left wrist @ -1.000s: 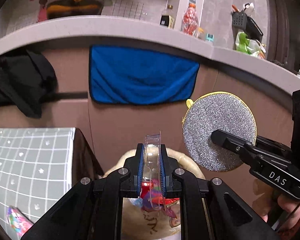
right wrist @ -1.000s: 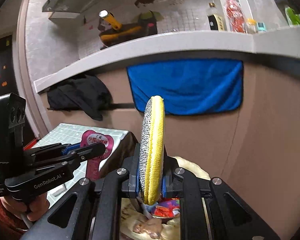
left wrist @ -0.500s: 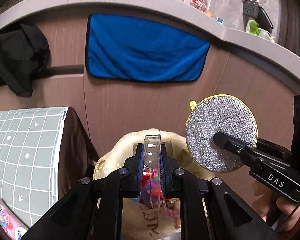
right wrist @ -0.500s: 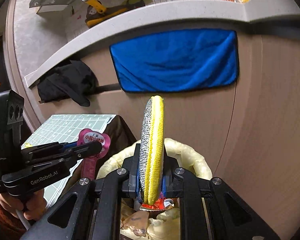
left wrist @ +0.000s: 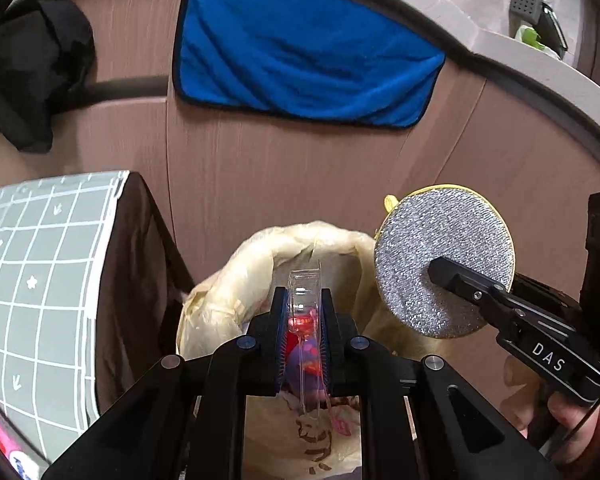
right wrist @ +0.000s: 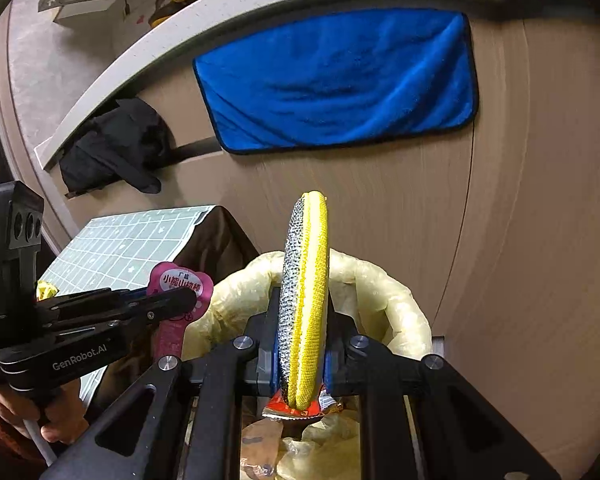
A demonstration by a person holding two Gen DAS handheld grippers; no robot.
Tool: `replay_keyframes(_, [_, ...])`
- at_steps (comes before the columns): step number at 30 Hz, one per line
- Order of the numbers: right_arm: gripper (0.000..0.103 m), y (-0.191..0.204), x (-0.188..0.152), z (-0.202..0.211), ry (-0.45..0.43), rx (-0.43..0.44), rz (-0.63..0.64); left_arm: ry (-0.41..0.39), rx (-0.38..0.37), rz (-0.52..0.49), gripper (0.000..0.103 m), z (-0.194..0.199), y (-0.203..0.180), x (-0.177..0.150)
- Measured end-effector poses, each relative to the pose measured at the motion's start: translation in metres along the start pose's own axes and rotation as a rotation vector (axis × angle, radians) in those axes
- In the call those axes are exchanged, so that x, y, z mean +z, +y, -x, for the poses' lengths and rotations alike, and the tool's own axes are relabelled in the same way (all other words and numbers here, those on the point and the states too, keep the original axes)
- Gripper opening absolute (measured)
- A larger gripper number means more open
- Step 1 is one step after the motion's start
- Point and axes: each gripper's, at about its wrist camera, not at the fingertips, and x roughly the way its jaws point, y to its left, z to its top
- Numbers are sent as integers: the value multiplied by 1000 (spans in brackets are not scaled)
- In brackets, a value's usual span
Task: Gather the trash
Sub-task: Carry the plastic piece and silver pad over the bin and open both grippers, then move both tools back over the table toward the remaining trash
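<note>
My left gripper (left wrist: 303, 304) is shut on a clear plastic candy package (left wrist: 305, 332) with pink and red inside, held over the open trash bin lined with a cream bag (left wrist: 236, 264). From the right wrist view the package (right wrist: 182, 286) shows a pink label in the left gripper (right wrist: 188, 300). My right gripper (right wrist: 303, 312) is shut on a round scouring pad (right wrist: 306, 280), silver one side, yellow the other, held over the bin (right wrist: 400, 296). The pad (left wrist: 440, 256) and right gripper (left wrist: 436, 270) show at the right of the left wrist view.
A table with a green grid mat (left wrist: 32, 280) stands left of the bin. A blue towel (left wrist: 300, 52) and black cloth (left wrist: 32, 76) hang on the brown cabinet front behind. Wrappers lie inside the bin (right wrist: 300, 412).
Both grippers have moved forward and tilted down toward the bin, which now shows more fully below them. Both holds are unchanged.
</note>
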Motion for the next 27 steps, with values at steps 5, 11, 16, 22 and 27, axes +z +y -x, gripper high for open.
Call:
replay_keyframes(5, [36,-4,-2,-5,16,-13,-24,56,-74,52,30,-10,7,0])
replay_keyframes(11, [42,-7,-8,-3,15,-49,-37,28,-49,95,36,1,17,2])
replay_keyframes(16, [42,-10,-9,3,10,-47,-70,-20,10,110,39,28,34,2])
replay_keyframes(22, [45,16,-4,20,-30,13,-44,-75,82,155,40,81,82,-16])
replay_keyframes(27, [48,76,4,23,-55,174,58,-144,182,260,42,143,147,-45])
